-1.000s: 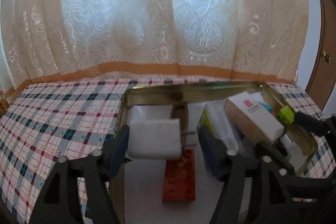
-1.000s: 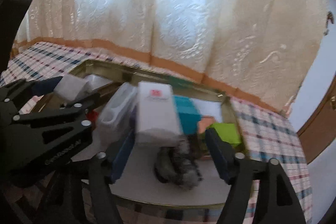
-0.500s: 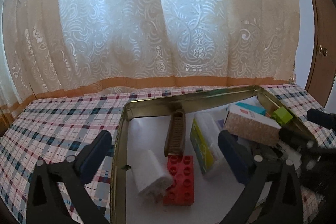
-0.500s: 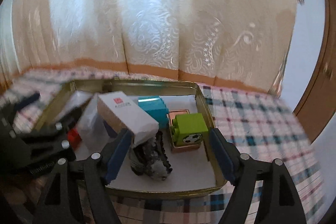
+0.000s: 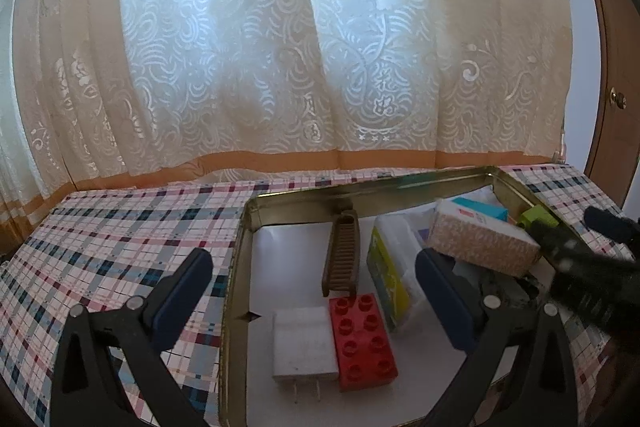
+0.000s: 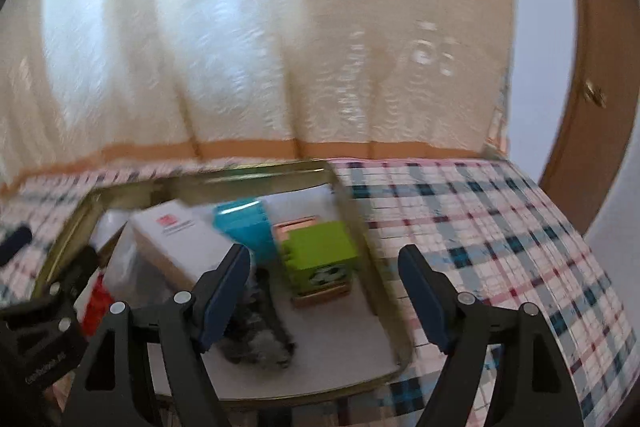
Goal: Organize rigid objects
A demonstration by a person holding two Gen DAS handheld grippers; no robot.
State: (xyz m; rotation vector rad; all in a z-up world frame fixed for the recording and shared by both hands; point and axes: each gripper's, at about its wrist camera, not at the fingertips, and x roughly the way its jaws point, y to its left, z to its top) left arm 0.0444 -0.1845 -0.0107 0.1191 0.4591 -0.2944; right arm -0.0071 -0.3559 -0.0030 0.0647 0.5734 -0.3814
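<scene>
Two claws, left gripper (image 5: 312,291) and right gripper (image 6: 324,291), gape empty over the tin tray (image 5: 236,267); white charger (image 5: 304,345) lies inside, touching the red brick (image 5: 366,335) (approach squarely next).

Daylight comes through the pale lace curtain (image 5: 320,59) behind the table, brightest in its white central folds and warmer, dimmer toward the sides; the scene is backlit yet evenly bright; shadows are soft and short, with a faint one under the red brick (image 5: 364,341) in the metal tray (image 5: 236,267); the tray's rim shows mild glare; the left wrist view is sharp, lace pattern crisp; the right wrist view is smeared by motion blur, curtain and checked cloth (image 6: 500,227) streaked; both views bow straight edges outward and darken to black at the corners.
</scene>
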